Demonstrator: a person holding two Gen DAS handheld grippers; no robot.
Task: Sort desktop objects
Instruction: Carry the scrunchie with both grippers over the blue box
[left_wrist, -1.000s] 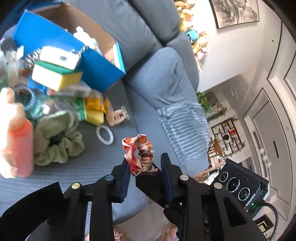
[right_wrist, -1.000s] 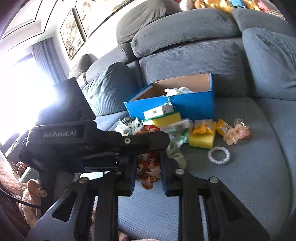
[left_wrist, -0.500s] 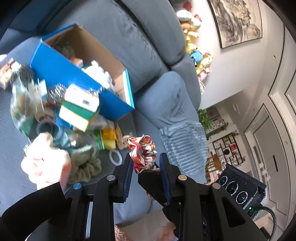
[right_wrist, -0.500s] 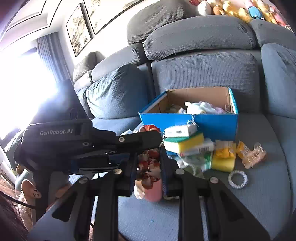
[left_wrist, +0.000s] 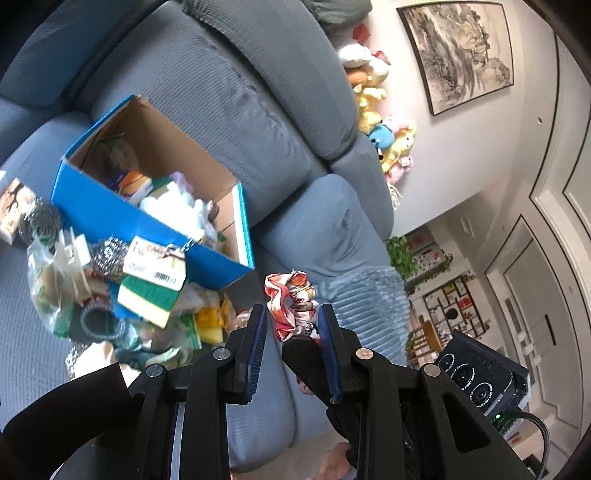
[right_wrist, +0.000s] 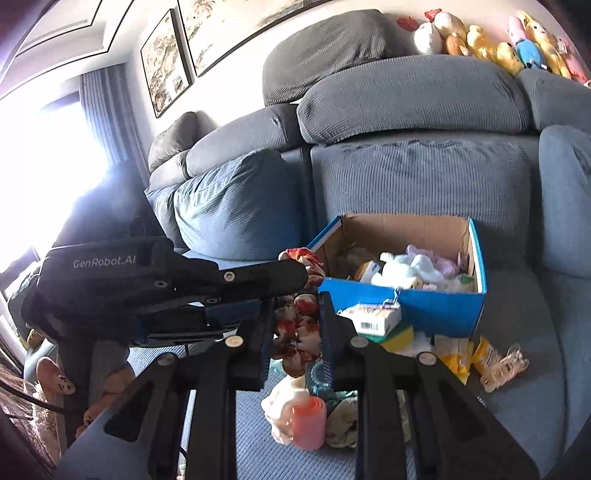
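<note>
A red-and-orange patterned scrunchie (left_wrist: 293, 304) is held between both grippers above the grey sofa. My left gripper (left_wrist: 292, 317) is shut on one side of it. My right gripper (right_wrist: 297, 325) is shut on the other part of the scrunchie (right_wrist: 297, 328), and the left gripper's black body (right_wrist: 166, 284) crosses in front from the left. An open blue cardboard box (left_wrist: 110, 214) with soft toys and small packs inside sits on the seat, also in the right wrist view (right_wrist: 436, 314). A pile of loose items (left_wrist: 147, 295) lies in front of the box.
The pile holds a yellow-green sponge (right_wrist: 397, 334), a barcoded white pack (right_wrist: 373, 317), steel scourers (left_wrist: 40, 221), yellow packets (right_wrist: 458, 354), a clear hair claw (right_wrist: 504, 365) and an orange-pink bottle (right_wrist: 306, 421). Sofa cushions rise behind; plush toys (right_wrist: 498, 44) line the backrest.
Both grippers have risen with the scrunchie held between them. The views now look down into the blue box, and the item pile sits lower and farther away.
</note>
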